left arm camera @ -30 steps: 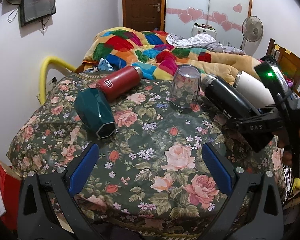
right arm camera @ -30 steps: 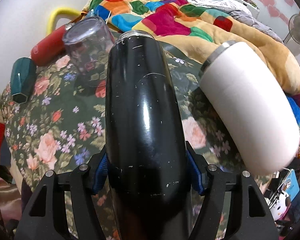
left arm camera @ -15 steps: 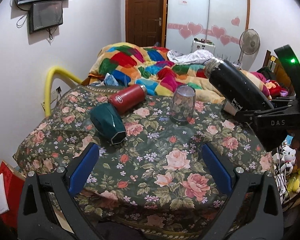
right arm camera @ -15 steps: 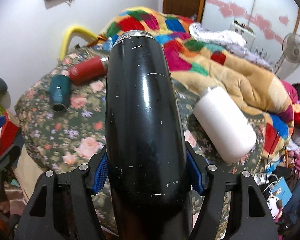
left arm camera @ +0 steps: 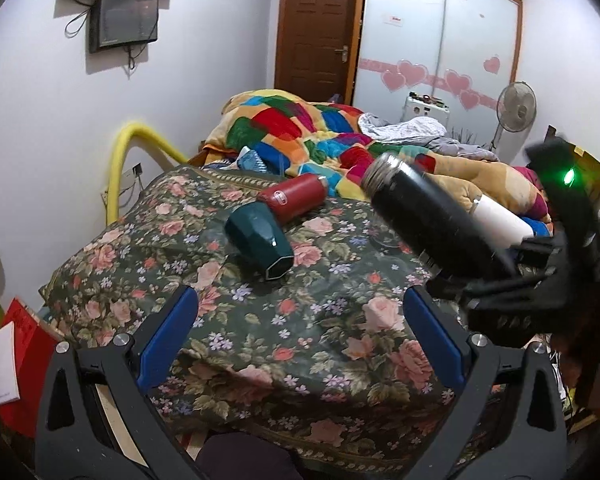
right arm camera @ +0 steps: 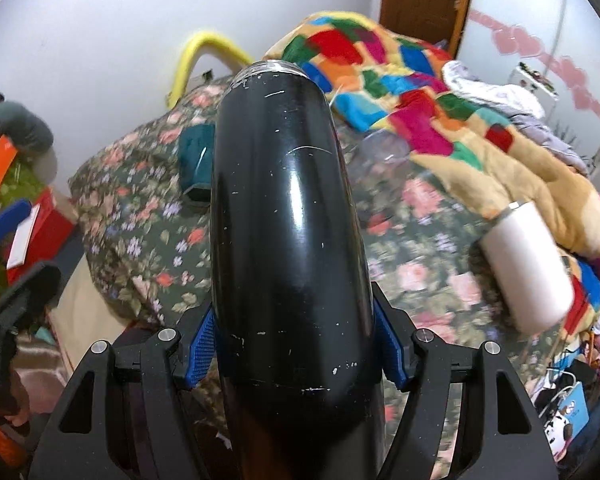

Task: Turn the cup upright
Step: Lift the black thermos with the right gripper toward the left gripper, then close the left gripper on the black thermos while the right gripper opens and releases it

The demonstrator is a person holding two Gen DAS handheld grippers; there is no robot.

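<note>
My right gripper (right arm camera: 296,356) is shut on a black flask (right arm camera: 284,216), its blue pads on both sides near the base. The flask is held in the air, tilted, its threaded mouth pointing away from me. In the left wrist view the flask (left arm camera: 428,220) hangs over the right part of the table, mouth up-left, with the right gripper (left arm camera: 512,296) blurred behind it. My left gripper (left arm camera: 300,332) is open and empty above the table's near edge.
On the floral tablecloth (left arm camera: 260,320) lie a dark green cup (left arm camera: 260,240), a red flask (left arm camera: 294,198) and a white cup (left arm camera: 500,224) on their sides. A clear glass (right arm camera: 382,150) stands upside down. A colourful quilt (left arm camera: 320,136) lies behind.
The right gripper has lifted the black flask off the table and swung it up and left. The left gripper has pulled back and risen, so the table looks smaller.
</note>
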